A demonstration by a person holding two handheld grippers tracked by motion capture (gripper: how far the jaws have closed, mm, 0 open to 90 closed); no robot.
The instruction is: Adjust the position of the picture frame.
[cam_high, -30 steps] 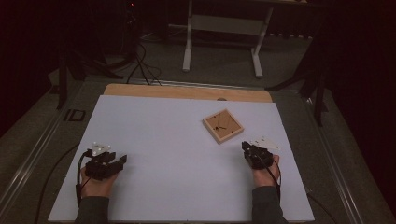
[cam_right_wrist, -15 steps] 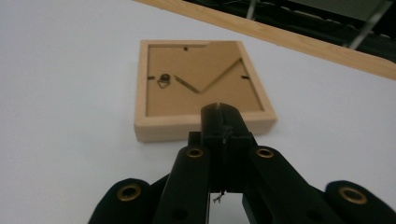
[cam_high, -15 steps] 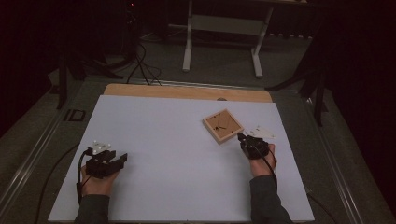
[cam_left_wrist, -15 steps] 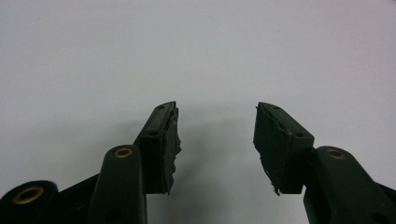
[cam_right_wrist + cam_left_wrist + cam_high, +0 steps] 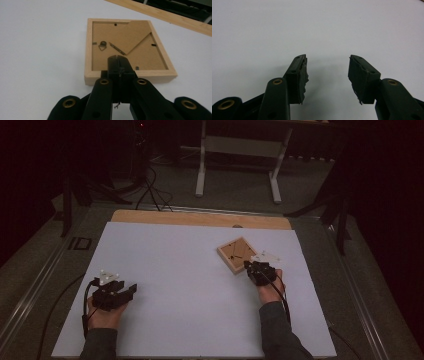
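Two grippers sit over a white table (image 5: 190, 285), one in each hand, and a single wooden picture frame (image 5: 237, 254) lies face down on the right half of the surface, toward the far side. In the high view the frame rests turned at an angle, its brown backing board up, with a small hanger and a folded stand showing on it. The right gripper (image 5: 250, 267) is at the frame's near right corner, its tips at or just over the frame's edge; from above it is hard to tell whether they touch the wood. In the right gripper view the two black jaws are pressed together with nothing between them, and the right gripper's tip (image 5: 120, 61) points across the near rail of the frame (image 5: 130, 40), overlapping the backing board in that picture, apparently just above it. The frame's light wooden rim runs unbroken around the board. The left gripper (image 5: 131, 289) rests well apart from the frame, on the near left part of the table, held in the left hand (image 5: 102, 315). In the left gripper view its jaws stand apart with only bare white surface (image 5: 317, 30) between them.
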